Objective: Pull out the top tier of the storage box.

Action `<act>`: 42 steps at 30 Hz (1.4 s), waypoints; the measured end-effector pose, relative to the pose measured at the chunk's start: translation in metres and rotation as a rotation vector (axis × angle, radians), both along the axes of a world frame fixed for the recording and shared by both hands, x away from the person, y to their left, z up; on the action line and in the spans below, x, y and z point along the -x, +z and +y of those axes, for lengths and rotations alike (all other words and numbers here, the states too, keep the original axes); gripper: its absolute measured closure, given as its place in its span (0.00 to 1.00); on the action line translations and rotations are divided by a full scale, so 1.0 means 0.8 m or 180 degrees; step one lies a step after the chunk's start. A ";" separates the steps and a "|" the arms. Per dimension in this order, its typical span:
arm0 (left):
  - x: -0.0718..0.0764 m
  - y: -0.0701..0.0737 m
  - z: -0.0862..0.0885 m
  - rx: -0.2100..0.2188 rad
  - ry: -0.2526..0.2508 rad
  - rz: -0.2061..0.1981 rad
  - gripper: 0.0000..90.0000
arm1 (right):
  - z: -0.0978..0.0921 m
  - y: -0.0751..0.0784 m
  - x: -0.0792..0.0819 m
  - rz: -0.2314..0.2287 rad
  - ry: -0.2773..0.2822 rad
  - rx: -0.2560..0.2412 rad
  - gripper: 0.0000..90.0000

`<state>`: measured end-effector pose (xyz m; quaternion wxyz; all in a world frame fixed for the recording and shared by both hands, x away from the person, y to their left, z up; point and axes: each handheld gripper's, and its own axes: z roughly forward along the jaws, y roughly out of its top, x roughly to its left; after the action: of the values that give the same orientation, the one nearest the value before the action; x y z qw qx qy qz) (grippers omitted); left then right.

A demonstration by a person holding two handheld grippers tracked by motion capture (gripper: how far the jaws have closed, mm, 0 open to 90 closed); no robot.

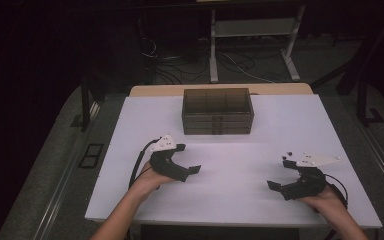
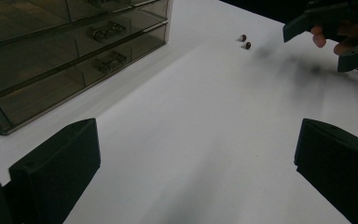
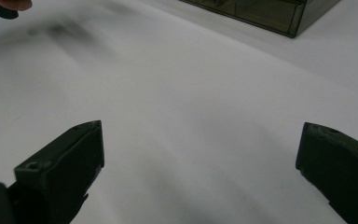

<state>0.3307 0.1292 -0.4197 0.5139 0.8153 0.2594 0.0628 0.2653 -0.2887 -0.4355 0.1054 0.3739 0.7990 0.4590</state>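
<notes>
Both grippers hold nothing: the left gripper (image 1: 186, 159) and the right gripper (image 1: 279, 174) hover over the white tabletop (image 1: 230, 165) with jaws spread wide. A smoky drawer box (image 1: 218, 111) stands at the far middle, well apart from both. From the left gripper view, two small dark beads (image 2: 245, 41) lie near the right gripper (image 2: 328, 39).

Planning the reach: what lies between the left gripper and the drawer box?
Bare white table, per the high view, between left gripper and drawer box.

drawer box (image 1: 218, 111) blocks far side, near table (image 1: 230, 200) open
</notes>
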 end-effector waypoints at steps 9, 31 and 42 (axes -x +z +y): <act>-0.005 0.000 -0.005 -0.0030 0.0007 -0.0043 0.00 | 0.001 -0.001 0.000 0.0006 0.0022 0.0001 0.01; -0.018 0.007 -0.020 -0.0011 -0.0022 -0.0127 0.00 | 0.000 -0.001 0.000 0.0023 0.0025 -0.0040 0.01; -0.024 0.012 -0.029 0.0002 -0.0058 -0.0169 0.00 | 0.000 -0.001 0.000 0.0022 0.0020 -0.0042 0.01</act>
<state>0.3496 0.1062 -0.4099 0.5214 0.8155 0.2383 0.0797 0.2652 -0.2887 -0.4362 0.0988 0.3736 0.7975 0.4633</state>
